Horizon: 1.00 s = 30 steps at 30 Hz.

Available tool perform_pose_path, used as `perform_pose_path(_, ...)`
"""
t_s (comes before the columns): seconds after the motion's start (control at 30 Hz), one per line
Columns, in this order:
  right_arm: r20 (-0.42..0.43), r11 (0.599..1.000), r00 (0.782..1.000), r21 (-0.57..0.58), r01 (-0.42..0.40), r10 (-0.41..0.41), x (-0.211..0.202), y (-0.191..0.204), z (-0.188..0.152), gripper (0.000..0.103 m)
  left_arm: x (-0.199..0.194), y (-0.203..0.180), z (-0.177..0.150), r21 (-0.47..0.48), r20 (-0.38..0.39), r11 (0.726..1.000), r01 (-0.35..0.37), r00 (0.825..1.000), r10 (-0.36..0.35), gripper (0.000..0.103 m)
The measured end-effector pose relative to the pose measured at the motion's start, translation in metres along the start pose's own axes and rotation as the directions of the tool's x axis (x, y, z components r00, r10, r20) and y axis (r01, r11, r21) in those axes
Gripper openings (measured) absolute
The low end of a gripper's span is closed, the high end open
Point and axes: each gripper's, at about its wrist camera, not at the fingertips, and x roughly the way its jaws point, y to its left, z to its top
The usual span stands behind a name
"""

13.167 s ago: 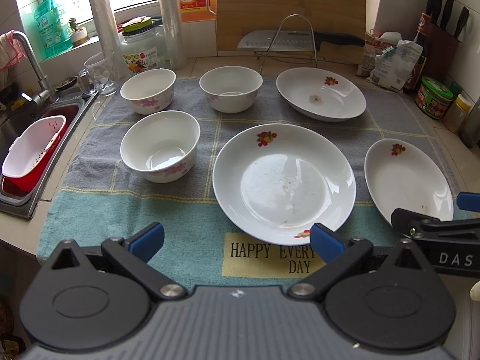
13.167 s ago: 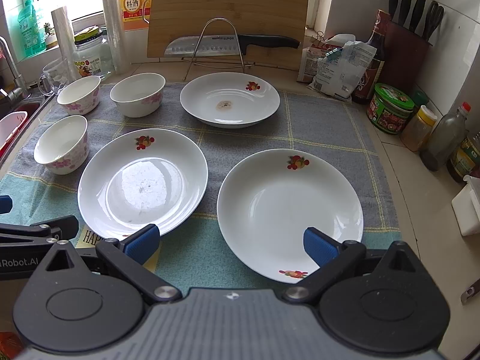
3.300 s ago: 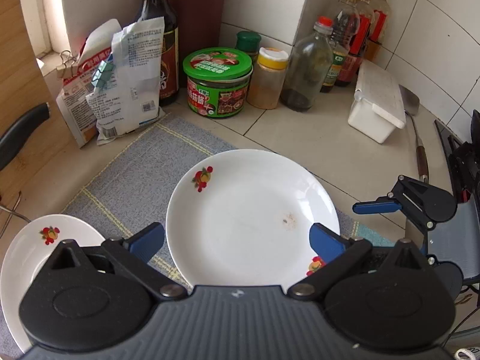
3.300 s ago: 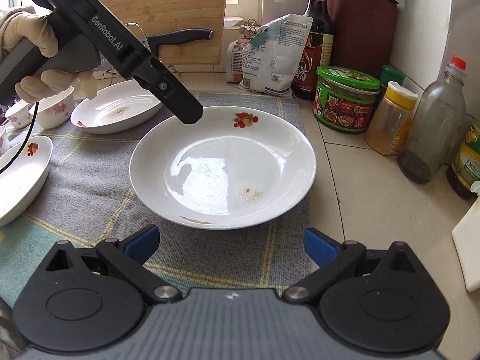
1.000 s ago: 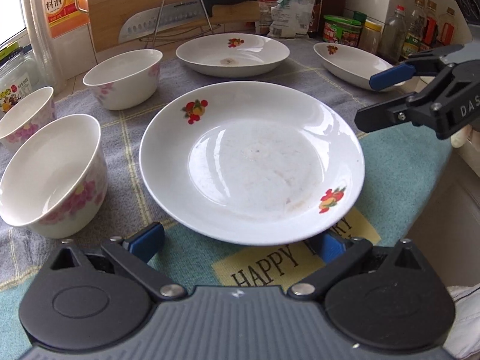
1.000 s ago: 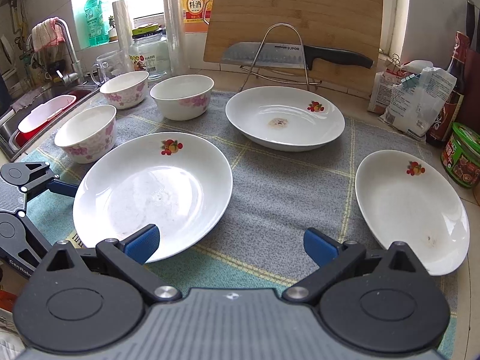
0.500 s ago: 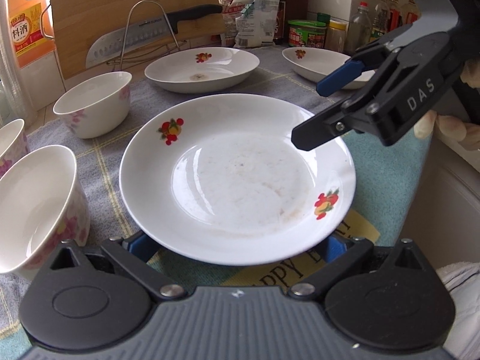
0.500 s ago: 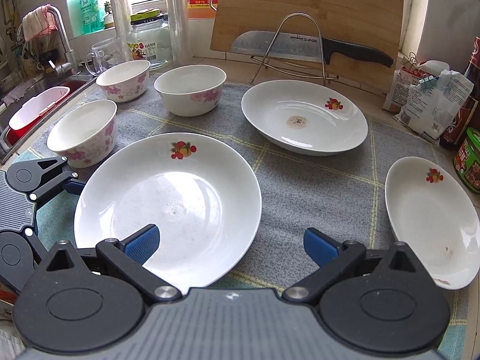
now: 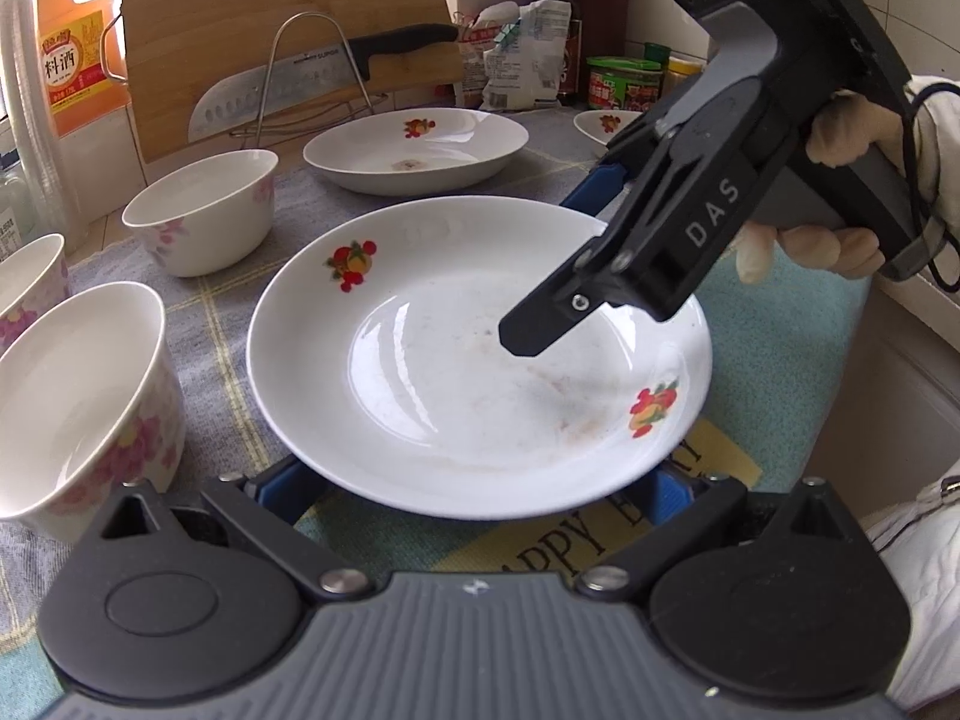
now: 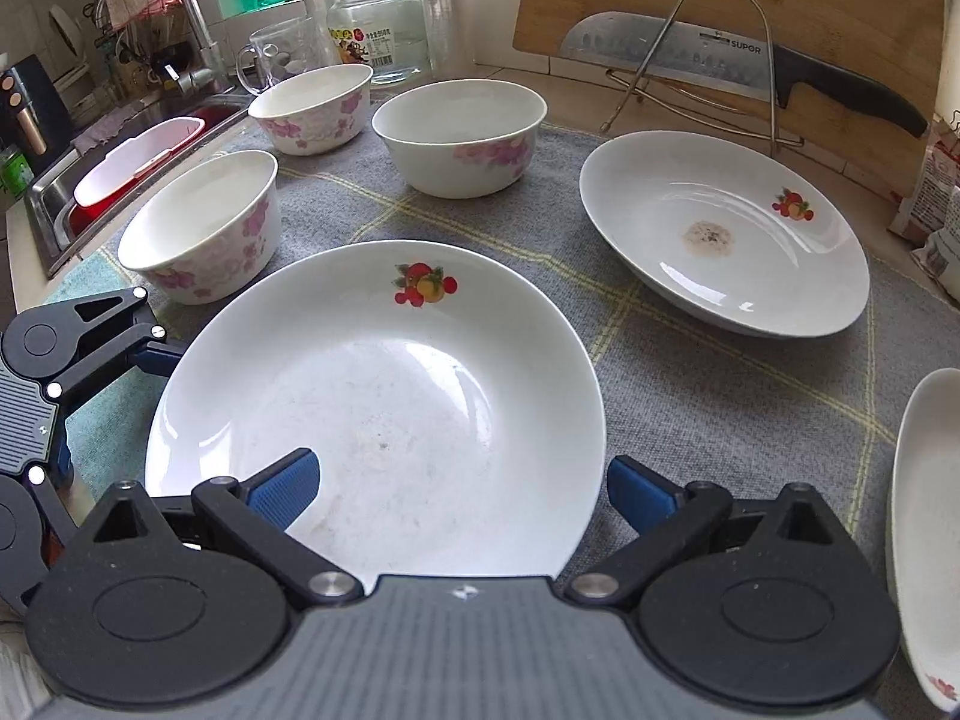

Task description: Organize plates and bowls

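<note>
Since 1 s ago both grippers closed in on the near plate (image 9: 468, 360) — left gripper (image 9: 480, 489) spread wide under its rim, right gripper (image 10: 459, 483) open astride the edge, neither gripping — lift looks imminent.

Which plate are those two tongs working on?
Start at the wooden cutting board leaning against the back wall. Come forward across the grey mat to its front edge: the nearest plate. Unlike the plate with a brown stain, it sits between both tongs.

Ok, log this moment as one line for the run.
stage: both closing in on front plate | left gripper: open, fingers under near rim | right gripper: open, straddling rim | plate on towel
</note>
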Motion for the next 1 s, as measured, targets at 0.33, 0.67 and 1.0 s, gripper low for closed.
perform_pose_path(0.33, -0.025, 0.993, 0.995, -0.066, -0.098, 0.097, 0.014, -0.007, 0.012, 0.103, 0.001, 0.002, 0.002, 0.015, -0.007, 1.0, 0.016, 1.0, -0.015, 0.103)
perform_pose_path(0.67, -0.065, 0.983, 0.984, -0.064, -0.171, 0.166, 0.019, -0.017, 0.025, 0.103, 0.0, 0.007, 0.002, 0.047, -0.005, 0.998, 0.043, 0.999, -0.043, 0.103)
perform_pose_path(1.0, -0.167, 0.956, 0.941, 0.069, -0.287, 0.294, 0.024, -0.036, 0.045, 0.103, -0.002, 0.008, 0.001, 0.07, -0.009, 0.996, 0.057, 0.998, -0.056, 0.103)
